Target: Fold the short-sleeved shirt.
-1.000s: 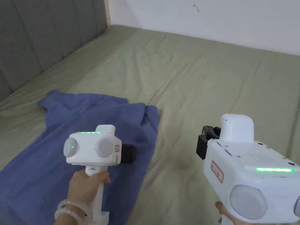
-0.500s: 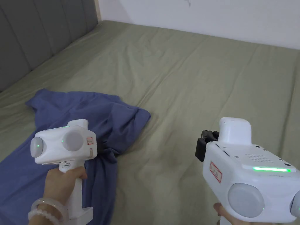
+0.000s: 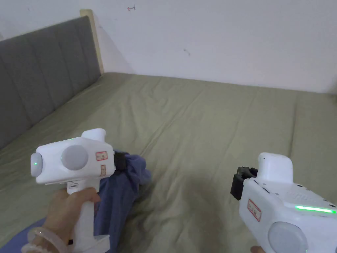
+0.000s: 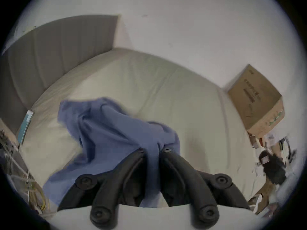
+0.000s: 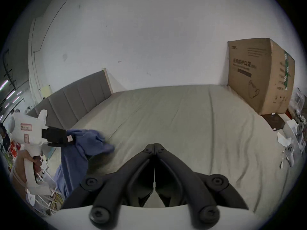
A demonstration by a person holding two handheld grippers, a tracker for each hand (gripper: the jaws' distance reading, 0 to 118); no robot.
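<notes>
Left gripper (image 4: 152, 150): raised above the near left part of the bed (image 3: 210, 125), jaws pinched on a bunched fold of the blue short-sleeved shirt (image 4: 116, 134); cloth passes between the two tips and down behind them. In the head view, left gripper (image 3: 120, 161) at lower left, held by the left hand (image 3: 70, 210), bead bracelets (image 3: 42, 238) on the wrist. Shirt (image 3: 125, 191) gathered at the jaw tips, lifted off the sheet there, hanging down and trailing toward the near left edge. Lower part of the shirt cut off by the frame; cannot tell how it lies. In the right gripper view, shirt (image 5: 79, 150) draped from the left gripper (image 5: 70, 138), one lobe drooping right over the sheet, shadow beneath.

Right gripper (image 5: 154, 144): jaws pressed together, tips touching, nothing between them. Hovers over bare sheet at the near right, well apart from the shirt. In the head view, right gripper (image 3: 242, 181) at lower right, green light strip lit on its white body.

Bed: olive-green sheet, lightly creased. Grey padded headboard (image 3: 42, 75) along the left. White wall (image 3: 214, 39) at the far side. Cardboard box (image 5: 260, 77) upright at the far right corner of the bed, against the wall. Loose clutter (image 5: 292, 134) right of the bed, too blurred to identify.
</notes>
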